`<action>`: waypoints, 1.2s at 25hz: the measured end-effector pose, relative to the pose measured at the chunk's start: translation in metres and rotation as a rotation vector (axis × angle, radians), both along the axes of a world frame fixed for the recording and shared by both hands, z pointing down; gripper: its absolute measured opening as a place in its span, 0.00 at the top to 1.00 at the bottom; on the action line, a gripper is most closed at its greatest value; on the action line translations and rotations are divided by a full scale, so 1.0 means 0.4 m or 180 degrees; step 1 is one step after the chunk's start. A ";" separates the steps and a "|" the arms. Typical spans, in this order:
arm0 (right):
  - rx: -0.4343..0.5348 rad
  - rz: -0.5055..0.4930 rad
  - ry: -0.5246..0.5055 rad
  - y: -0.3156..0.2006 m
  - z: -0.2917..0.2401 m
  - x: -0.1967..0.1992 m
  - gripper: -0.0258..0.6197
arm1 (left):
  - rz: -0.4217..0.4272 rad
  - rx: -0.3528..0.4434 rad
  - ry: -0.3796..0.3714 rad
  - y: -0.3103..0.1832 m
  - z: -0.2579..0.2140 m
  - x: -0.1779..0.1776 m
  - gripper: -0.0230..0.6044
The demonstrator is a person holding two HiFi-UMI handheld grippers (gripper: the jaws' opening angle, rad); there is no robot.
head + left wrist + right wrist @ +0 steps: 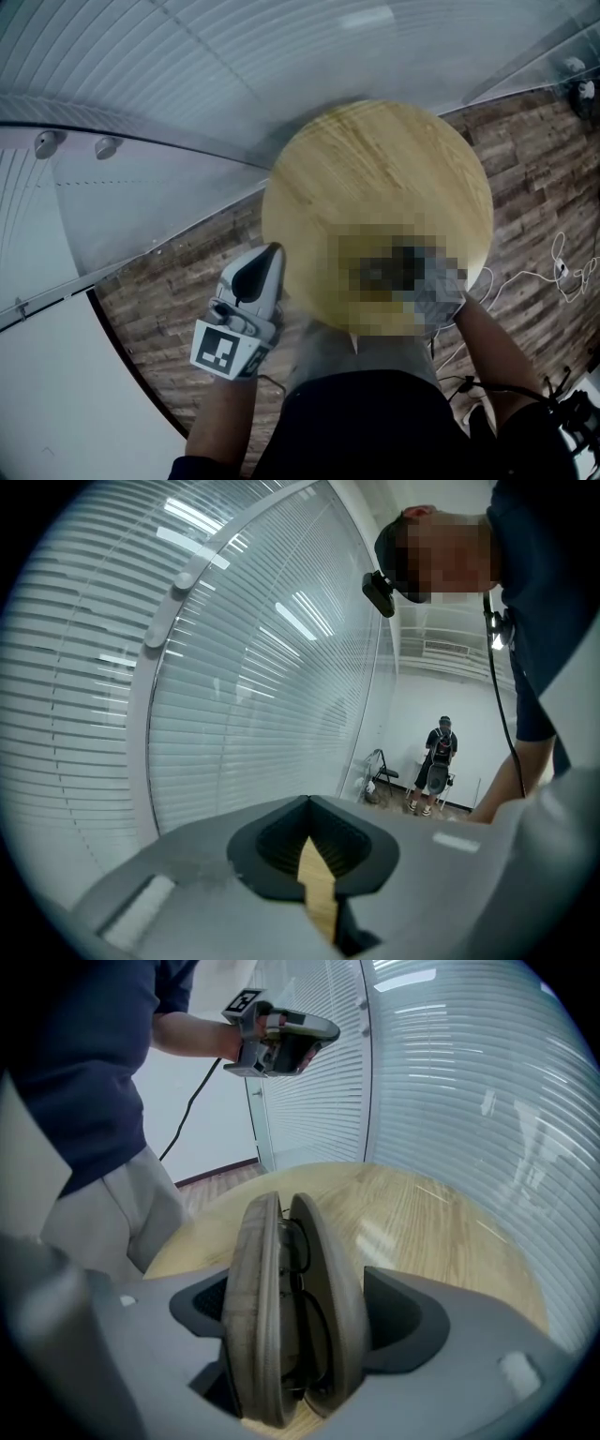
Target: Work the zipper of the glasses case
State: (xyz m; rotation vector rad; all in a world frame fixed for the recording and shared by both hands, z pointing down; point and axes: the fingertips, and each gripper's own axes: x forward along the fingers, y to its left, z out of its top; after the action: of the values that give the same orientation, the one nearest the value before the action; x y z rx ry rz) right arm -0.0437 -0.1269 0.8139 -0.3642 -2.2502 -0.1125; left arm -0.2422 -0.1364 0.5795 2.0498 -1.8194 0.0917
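Note:
A grey-brown glasses case stands on edge between the pads of my right gripper, which is shut on it. The two halves of the case are parted along the seam, and dark glasses show inside. In the head view a mosaic patch hides the case, and only part of the right gripper shows at the near edge of the round wooden table. My left gripper hangs in the air off the table's left edge, away from the case. Its jaws are shut with nothing between them.
A glass wall with white blinds curves round the far and left sides of the table. White cables lie on the wood floor at the right. Far off a person stands near a chair.

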 end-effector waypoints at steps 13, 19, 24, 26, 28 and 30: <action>0.0051 -0.0134 0.0161 0.003 0.028 -0.012 0.38 | -0.0014 -0.0003 -0.0006 0.039 0.023 -0.006 0.96; 0.0067 -0.0129 0.0330 -0.001 0.034 -0.009 0.43 | -0.0103 -0.0008 -0.0005 0.054 0.000 -0.011 0.96; -0.0011 0.0043 0.0301 0.002 0.024 -0.006 0.48 | -0.0154 0.0045 -0.0019 0.078 -0.032 -0.003 0.96; -0.0040 0.0145 0.0203 0.009 0.007 -0.009 0.48 | -0.0191 0.0059 -0.0009 0.093 -0.041 -0.006 0.96; -0.0060 0.0300 0.0056 0.008 -0.030 -0.016 0.48 | -0.0186 0.0070 0.0020 0.106 -0.049 -0.008 0.96; -0.0074 0.0464 -0.0119 0.005 -0.084 -0.019 0.48 | -0.0097 0.0099 0.0057 0.113 -0.061 0.004 0.96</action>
State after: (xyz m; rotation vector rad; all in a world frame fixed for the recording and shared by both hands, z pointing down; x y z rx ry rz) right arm -0.0514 -0.1250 0.7803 -0.2107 -2.3085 -0.0168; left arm -0.2407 -0.0911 0.5551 2.0368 -1.8515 0.0366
